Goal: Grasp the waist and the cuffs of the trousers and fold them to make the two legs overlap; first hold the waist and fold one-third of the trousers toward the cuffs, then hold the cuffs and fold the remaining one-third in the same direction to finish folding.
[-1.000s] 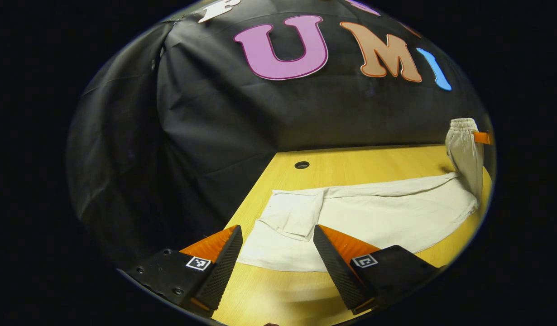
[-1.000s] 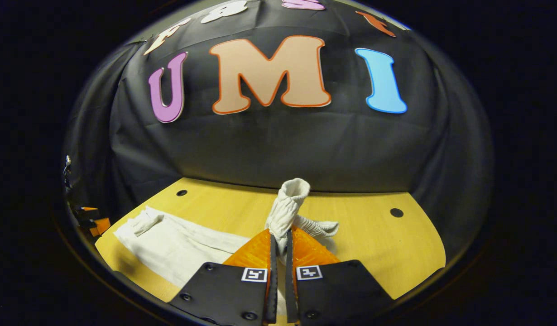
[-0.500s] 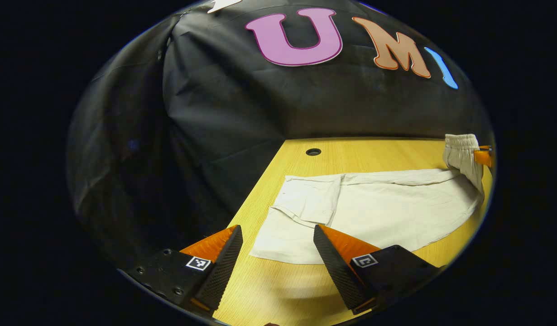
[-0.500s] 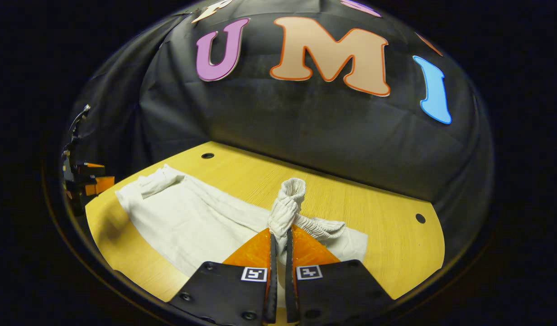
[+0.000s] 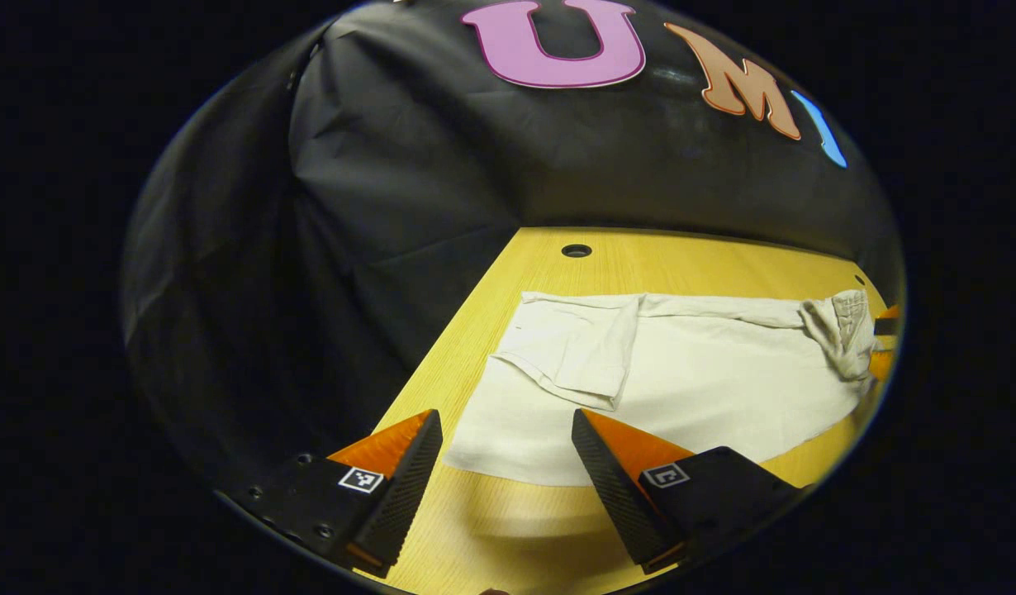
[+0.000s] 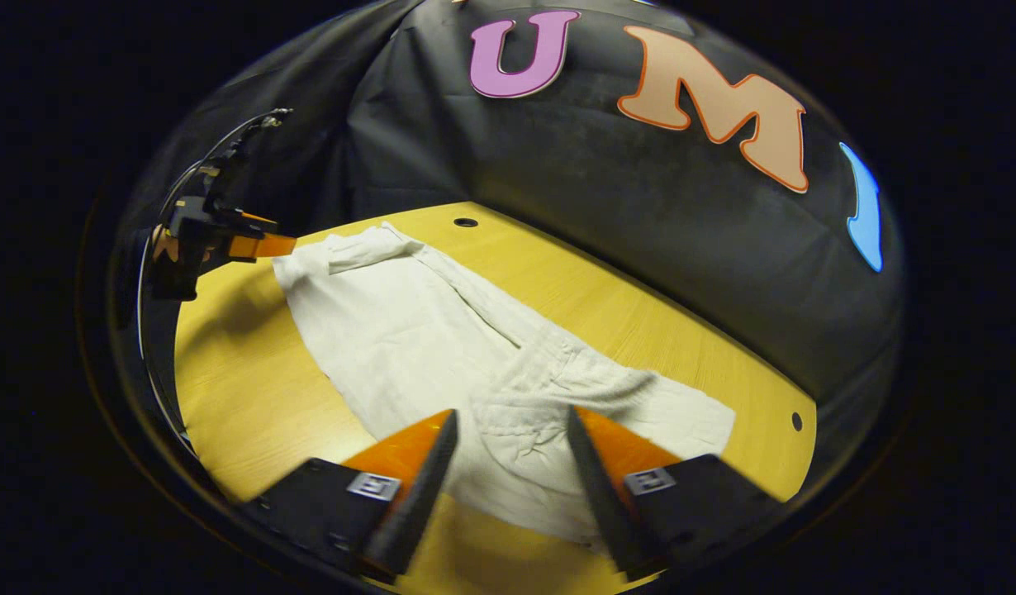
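Observation:
The cream trousers (image 5: 706,380) lie flat along the yellow table (image 5: 508,529), legs overlapped. Their cuff end is nearest my left gripper (image 5: 504,421), which hovers open just above that edge with nothing in it. One cuff corner (image 5: 582,355) is turned back on the cloth. The crumpled waistband (image 5: 842,326) rests at the far right, beside my right gripper (image 5: 884,339). In the right gripper view the waistband (image 6: 549,397) lies on the table in front of my right gripper (image 6: 508,442), whose fingers stand open over it. My left gripper (image 6: 277,245) shows at the far cuff end.
The table (image 6: 252,397) has round holes, one at its back left corner (image 5: 576,250) and one near its right edge (image 6: 796,421). Black cloth walls close it in at the back and left. Bare wood lies along the near edge.
My right gripper lowered the lifted waistband onto the table, opened and let it go. The left gripper stayed open near the cuffs.

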